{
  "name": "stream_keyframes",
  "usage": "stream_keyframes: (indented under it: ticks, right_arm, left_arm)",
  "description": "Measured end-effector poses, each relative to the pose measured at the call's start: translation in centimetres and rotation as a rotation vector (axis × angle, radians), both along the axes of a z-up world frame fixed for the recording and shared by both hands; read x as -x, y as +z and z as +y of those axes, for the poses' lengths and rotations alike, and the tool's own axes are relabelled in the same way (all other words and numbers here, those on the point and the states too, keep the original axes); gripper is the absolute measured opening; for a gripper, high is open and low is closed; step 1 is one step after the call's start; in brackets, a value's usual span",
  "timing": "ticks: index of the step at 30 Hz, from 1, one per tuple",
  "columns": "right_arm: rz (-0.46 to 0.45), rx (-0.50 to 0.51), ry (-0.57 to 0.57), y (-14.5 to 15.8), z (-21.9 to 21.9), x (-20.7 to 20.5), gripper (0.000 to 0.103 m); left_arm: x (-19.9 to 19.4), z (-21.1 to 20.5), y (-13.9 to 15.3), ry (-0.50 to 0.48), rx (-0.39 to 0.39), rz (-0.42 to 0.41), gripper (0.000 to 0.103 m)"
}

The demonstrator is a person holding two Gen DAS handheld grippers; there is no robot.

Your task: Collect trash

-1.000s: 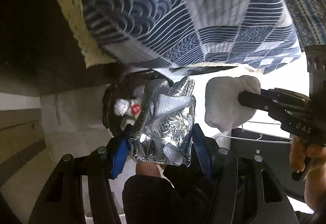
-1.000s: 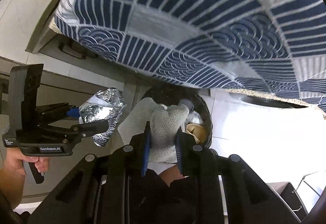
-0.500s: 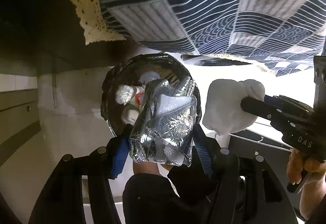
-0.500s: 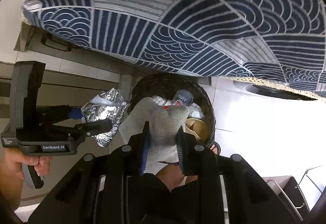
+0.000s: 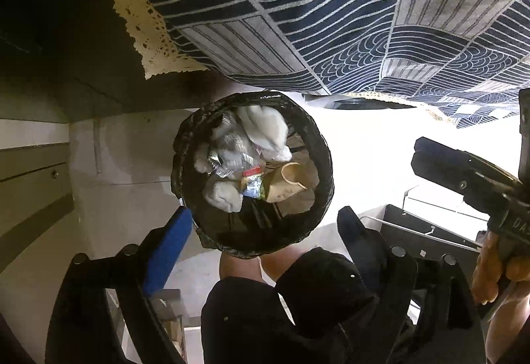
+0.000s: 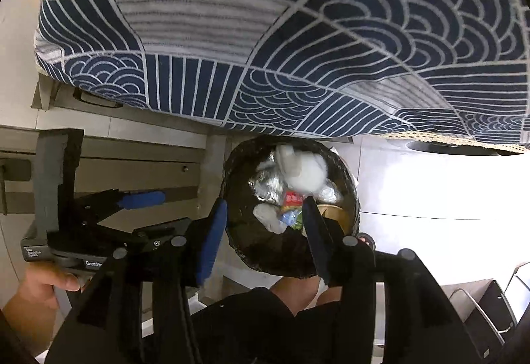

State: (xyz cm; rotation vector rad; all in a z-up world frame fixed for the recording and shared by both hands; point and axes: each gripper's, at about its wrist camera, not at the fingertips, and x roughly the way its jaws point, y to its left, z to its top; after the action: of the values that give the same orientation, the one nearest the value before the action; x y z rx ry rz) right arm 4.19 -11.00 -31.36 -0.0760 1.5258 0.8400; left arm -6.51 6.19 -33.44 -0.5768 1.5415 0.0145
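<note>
A round trash bin with a black liner [image 5: 326, 172] [image 6: 238, 244] stands on the pale floor below both grippers. Inside lie the white crumpled paper towel [image 5: 265, 129] [image 6: 304, 172], the silver foil wrapper [image 5: 228, 152] [image 6: 268, 186], a tan paper cup [image 5: 285, 182] and other scraps. My left gripper [image 5: 261, 231] is open and empty above the bin's near rim; it also shows in the right wrist view [image 6: 142, 208]. My right gripper [image 6: 265, 234] is open and empty over the bin; its black body shows at the right of the left wrist view [image 5: 463, 175].
The table's blue wave-patterned cloth [image 5: 331, 16] [image 6: 265, 32] with a cream lace edge [image 5: 139, 19] hangs just above the bin. Grey cabinet drawers [image 6: 116, 162] stand on the left. A black metal frame [image 5: 424, 231] sits on the floor on the right. My knees are beneath the bin.
Both grippers opened. The foil wrapper left the left gripper and the paper towel left the right gripper; both now lie in the bin. Both views moved further over the bin.
</note>
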Motion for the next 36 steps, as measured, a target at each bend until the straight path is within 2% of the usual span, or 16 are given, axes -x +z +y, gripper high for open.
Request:
stream_keyframes:
  ticks: [7,11,13,16,18,20,25,28,30,36]
  right_arm:
    - [-0.036,0.021,-0.02,1.8,-1.6,0.3,0.05]
    - [-0.048,0.023,-0.046,3.4,-2.9,0.5,0.067]
    - [-0.051,0.006,-0.048,4.3,-3.5,0.6,0.067]
    - [-0.075,-0.008,-0.055,6.0,-4.5,0.8,0.079]
    - [-0.08,-0.029,-0.05,7.0,-5.2,0.9,0.082]
    - [-0.096,-0.017,-0.05,8.5,-6.2,1.0,0.09]
    - [-0.138,-0.052,-0.028,11.2,-8.1,1.7,0.095]
    - [-0.146,-0.071,-0.032,12.4,-9.4,1.7,0.098]
    - [-0.139,-0.118,-0.051,13.9,-10.7,1.5,0.098]
    - [-0.271,-0.162,-0.076,19.2,-13.4,1.0,0.098]
  left_arm:
    - [0.2,-0.3,1.1,-0.026,-0.02,-0.013,0.087]
    - [0.6,-0.6,3.1,-0.024,-0.042,-0.032,0.087]
    - [0.7,-0.7,4.2,-0.018,-0.056,-0.047,0.087]
    - [1.0,-0.9,6.7,-0.014,-0.07,-0.082,0.087]
    - [1.2,-1.3,7.9,-0.009,-0.08,-0.092,0.087]
    - [1.4,-1.7,9.1,0.007,-0.092,-0.095,0.087]
    - [2.1,-3.7,13.0,0.022,-0.141,-0.145,0.087]
    - [2.3,-5.0,15.5,0.004,-0.186,-0.188,0.096]
    - [2.3,-5.6,16.8,-0.005,-0.209,-0.209,0.096]
    - [2.8,-7.2,21.6,0.036,-0.214,-0.292,0.096]
